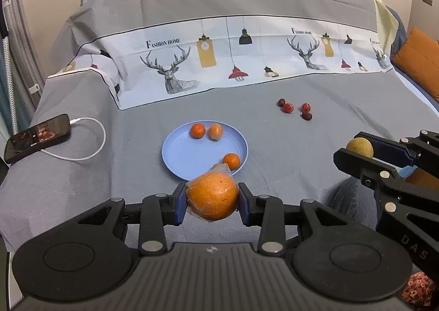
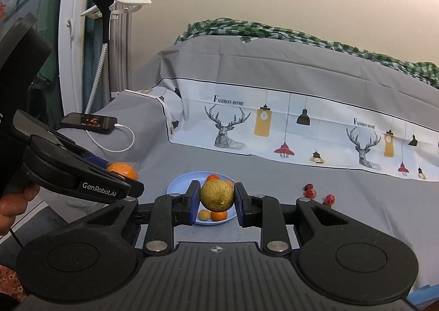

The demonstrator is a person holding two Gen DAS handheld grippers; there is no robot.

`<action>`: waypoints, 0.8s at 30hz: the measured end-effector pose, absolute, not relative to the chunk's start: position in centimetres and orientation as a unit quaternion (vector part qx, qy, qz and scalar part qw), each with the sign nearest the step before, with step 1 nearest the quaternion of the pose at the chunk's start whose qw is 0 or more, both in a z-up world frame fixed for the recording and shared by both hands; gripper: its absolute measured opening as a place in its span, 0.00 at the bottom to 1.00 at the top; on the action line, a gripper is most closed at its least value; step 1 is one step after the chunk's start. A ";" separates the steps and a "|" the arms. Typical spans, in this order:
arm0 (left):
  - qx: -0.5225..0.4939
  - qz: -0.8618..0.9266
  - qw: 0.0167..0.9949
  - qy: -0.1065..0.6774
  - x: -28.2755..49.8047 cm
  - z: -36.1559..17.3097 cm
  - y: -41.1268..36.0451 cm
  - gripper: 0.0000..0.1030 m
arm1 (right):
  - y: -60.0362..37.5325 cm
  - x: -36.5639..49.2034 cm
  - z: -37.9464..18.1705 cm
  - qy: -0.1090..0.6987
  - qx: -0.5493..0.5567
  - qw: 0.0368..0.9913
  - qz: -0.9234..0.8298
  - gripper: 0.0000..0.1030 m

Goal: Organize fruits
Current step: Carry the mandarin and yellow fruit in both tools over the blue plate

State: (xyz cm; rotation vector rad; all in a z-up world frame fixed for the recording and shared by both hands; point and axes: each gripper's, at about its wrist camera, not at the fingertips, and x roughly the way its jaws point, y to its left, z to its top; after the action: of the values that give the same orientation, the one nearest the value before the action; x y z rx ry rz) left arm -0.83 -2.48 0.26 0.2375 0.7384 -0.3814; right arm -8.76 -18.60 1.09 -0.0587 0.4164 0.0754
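My left gripper point(image 1: 212, 197) is shut on a large orange wrapped in clear film point(image 1: 212, 195), held just in front of the near rim of a blue plate point(image 1: 186, 157). The plate holds several small oranges point(image 1: 197, 130). My right gripper point(image 2: 216, 197) is shut on a round yellow-brown fruit point(image 2: 216, 195), held above the plate point(image 2: 178, 183). The right gripper also shows in the left wrist view point(image 1: 354, 150), off to the right of the plate. Several small red fruits point(image 1: 288, 108) lie on the grey sheet beyond the plate to the right.
A phone point(image 1: 37, 138) with a white charging cable point(image 1: 90, 143) lies at the left of the bed. A folded printed quilt point(image 1: 219, 53) rises behind the plate. An orange cushion point(image 1: 419, 61) is at the far right.
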 end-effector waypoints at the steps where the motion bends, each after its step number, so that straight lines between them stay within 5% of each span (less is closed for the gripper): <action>1: 0.114 -0.184 0.908 0.358 -0.9 0.3 -2.4 0.40 | -18.5 -8.8 1.1 0.207 -0.030 0.977 0.038 0.27; 24: 0.107 -0.180 0.911 0.354 -1.2 0.6 -1.8 0.40 | -18.9 -8.8 0.7 0.213 -0.032 0.975 0.054 0.27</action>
State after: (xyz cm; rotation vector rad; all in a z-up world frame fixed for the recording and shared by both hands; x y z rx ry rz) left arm -1.15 -1.80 0.58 0.2214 0.7304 -0.3714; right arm -8.77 -18.88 0.70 -0.0649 0.4290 0.1098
